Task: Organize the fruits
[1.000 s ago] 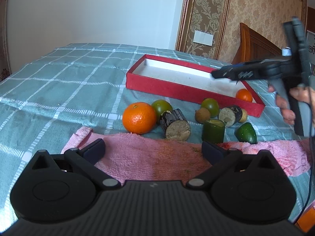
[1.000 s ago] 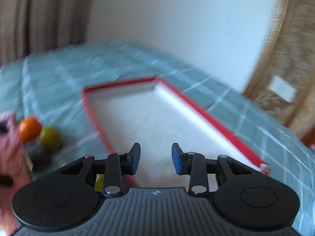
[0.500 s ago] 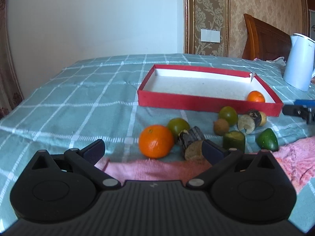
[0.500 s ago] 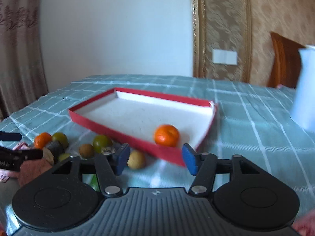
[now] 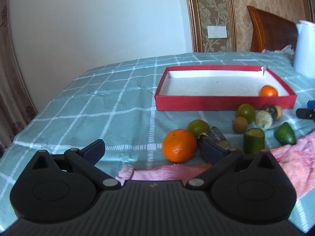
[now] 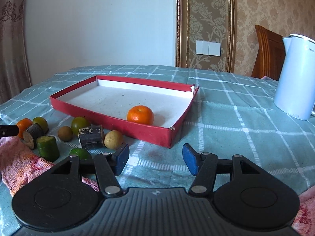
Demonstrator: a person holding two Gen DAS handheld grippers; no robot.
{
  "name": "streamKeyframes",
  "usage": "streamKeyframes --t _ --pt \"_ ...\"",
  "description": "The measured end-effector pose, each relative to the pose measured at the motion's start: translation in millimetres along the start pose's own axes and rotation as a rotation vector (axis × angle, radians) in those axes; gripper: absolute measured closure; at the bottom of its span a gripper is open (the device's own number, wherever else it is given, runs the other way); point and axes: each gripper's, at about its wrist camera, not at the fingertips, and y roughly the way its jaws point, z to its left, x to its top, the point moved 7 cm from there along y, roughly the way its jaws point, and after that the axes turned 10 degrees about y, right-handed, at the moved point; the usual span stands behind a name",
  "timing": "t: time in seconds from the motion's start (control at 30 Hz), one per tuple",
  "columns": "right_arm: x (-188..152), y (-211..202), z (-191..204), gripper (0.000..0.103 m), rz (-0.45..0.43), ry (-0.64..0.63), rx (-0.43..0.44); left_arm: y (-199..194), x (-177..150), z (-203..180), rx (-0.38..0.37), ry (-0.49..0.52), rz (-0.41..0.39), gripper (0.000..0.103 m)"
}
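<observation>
One fruit boxed: a small orange (image 6: 140, 114) lies alone in the red box (image 6: 110, 116), toward its near right corner; everything else waits outside on the table (image 6: 236, 137).
Loose pile: along the box's near wall, left of my right claw, sit a big orange (image 5: 179, 145), two green round fruits (image 5: 197, 127), a brown longan (image 6: 65, 133), a yellowish one (image 6: 113, 137), dark cut stubs (image 6: 91, 136), a green cut piece (image 6: 47, 148) and a green wedge (image 5: 285, 133), some touching the pink towel (image 6: 17, 161).
Right claw: my right claw (image 6: 155, 158) has just been opening; its blue pads stand moderately apart with only bare cloth between them, holding nothing.
Left claw: my left claw (image 5: 152, 149) stands wide, empty, the big orange just beyond its right finger.
Step in hand: I judge it is fetching the next fruit.
Doing it well: I'd swing the right claw left to the yellowish fruit, nearest it, widen a touch, straddle its widest girth, close gently since round fruit rolls, then lift clear over the box's wall.
Watch: the stub touching it may get nudged.
</observation>
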Motion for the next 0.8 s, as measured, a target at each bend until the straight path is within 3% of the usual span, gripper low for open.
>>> streamKeyframes --t 0.17,0.4,0.53,0.8 --pt "0.6 0.9 1.1 0.036 -0.001 0.000 -0.024 12.9 -0.8 -5.0 0.030 0.034 0.023 0.000" --pt "-0.8 2.7 3.9 0.035 0.012 -0.015 -0.019 26.5 -1.1 -9.4 0.039 0.053 0.044 0.000" --pt "-2.4 4.9 0.3 0.027 0.032 0.011 -0.029 30.8 -3.4 -9.0 0.045 0.046 0.057 0.000" --pt "-5.7 5.6 -7.4 0.027 0.053 0.083 -0.062 35.2 -5.3 -8.4 0.042 0.029 0.076 0.000"
